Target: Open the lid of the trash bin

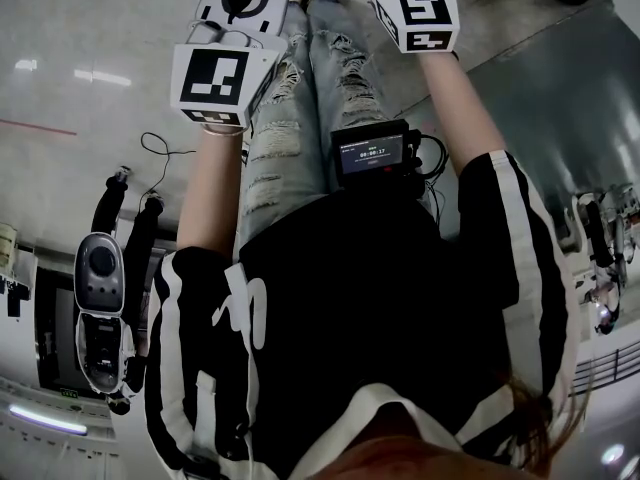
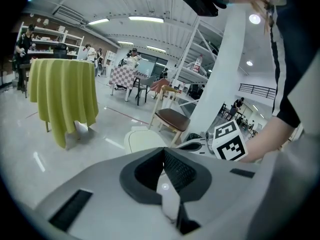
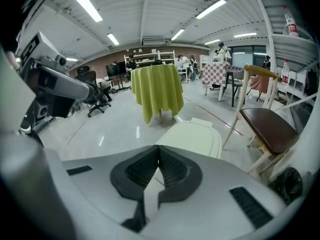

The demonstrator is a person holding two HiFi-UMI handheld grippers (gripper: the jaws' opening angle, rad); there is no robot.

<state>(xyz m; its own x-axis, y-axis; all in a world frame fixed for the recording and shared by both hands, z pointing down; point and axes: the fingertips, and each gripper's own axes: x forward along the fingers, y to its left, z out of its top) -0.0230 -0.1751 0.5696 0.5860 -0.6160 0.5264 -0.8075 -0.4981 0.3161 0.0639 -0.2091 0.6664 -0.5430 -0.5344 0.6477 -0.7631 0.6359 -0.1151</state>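
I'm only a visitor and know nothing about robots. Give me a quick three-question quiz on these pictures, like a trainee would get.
1. True or false: the trash-bin lid is already raised.
2. What is between the jaws of the right gripper? A) a bottle B) nothing, they are shut together C) a cloth
3. Fill in: the draped table beyond the lid is coloured ___.

Key: 1 false, it lies flat; 2 B; 3 yellow-green.

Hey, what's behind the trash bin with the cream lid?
A table draped in yellow-green cloth stands behind the trash bin, apart from it. The bin's body is hidden by the right gripper.
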